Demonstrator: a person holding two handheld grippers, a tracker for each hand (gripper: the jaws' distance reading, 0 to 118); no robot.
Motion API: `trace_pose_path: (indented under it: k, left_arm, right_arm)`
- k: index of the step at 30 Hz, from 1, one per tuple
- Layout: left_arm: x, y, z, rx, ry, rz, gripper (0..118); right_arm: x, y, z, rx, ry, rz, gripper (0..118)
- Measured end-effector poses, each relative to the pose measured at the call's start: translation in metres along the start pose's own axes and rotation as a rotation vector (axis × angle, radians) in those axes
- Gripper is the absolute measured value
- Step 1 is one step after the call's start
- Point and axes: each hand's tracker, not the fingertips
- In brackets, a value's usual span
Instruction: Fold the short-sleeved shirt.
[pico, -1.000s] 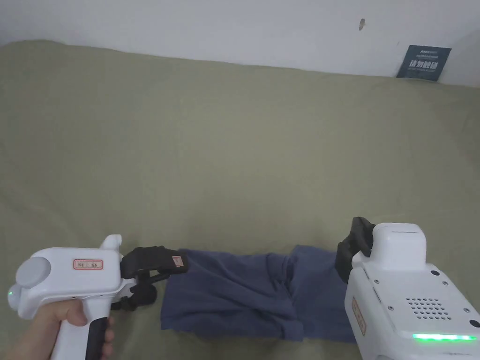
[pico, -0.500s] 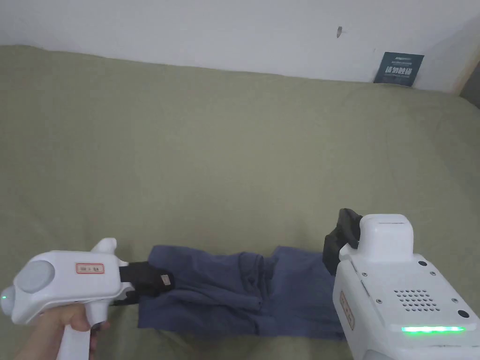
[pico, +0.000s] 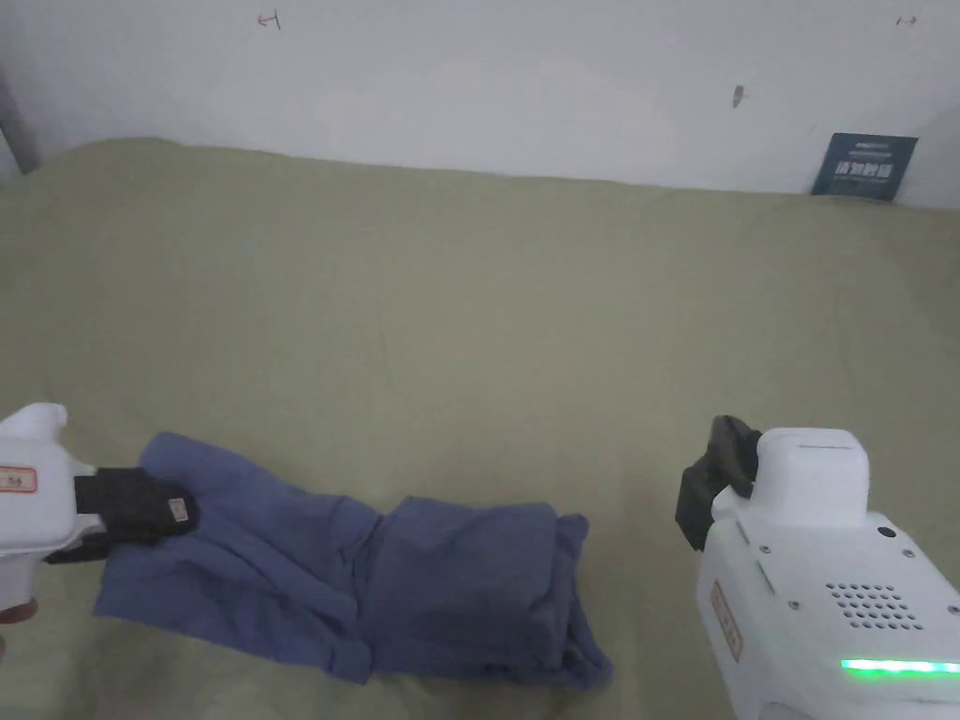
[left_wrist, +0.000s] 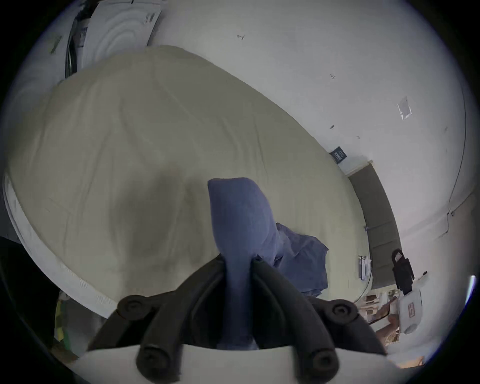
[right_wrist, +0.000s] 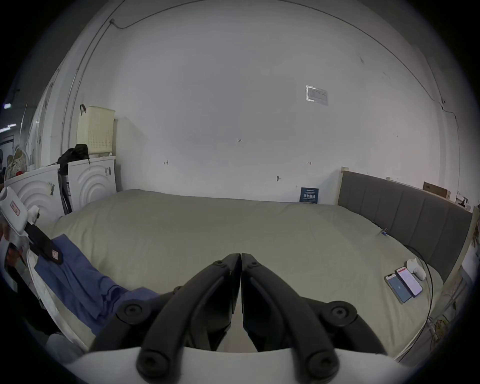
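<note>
Head view shows the left gripper (pico: 141, 511) now dragging the shirt's (pico: 375, 581) end out toward the bed's (pico: 469, 309) left edge, jaws clamped on the cloth. The right gripper (pico: 717, 483) has let go and hangs beside the bunched right end, jaws together and empty. Judging from this, the shirt is being stretched flat and no fold is finished yet.
</note>
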Motion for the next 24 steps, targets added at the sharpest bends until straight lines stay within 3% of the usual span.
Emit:
trace_pose_path:
  k: [10, 21, 22, 23, 24]
  left_arm:
    - [0.12, -0.019, -0.054, 0.002, -0.037, -0.298, 9]
    - [0.193, -0.074, -0.186, -0.194, 0.015, -0.398, 12]
    - [0.193, -0.076, -0.197, -0.19, 0.007, -0.38, 25]
    - [0.191, -0.075, -0.205, -0.216, -0.005, -0.343, 55]
    - [0.19, -0.075, -0.21, -0.24, -0.029, -0.311, 101]
  right_arm:
    - [0.003, -0.001, 0.006, 0.007, 0.018, 0.019, 8]
    - [0.017, -0.009, 0.001, -0.02, -0.005, 0.017, 8]
    - [0.018, -0.01, 0.001, -0.024, -0.007, 0.017, 8]
    - [0.02, -0.01, 0.0, -0.032, -0.008, 0.014, 8]
    - [0.022, -0.011, 0.0, -0.036, -0.007, 0.012, 8]
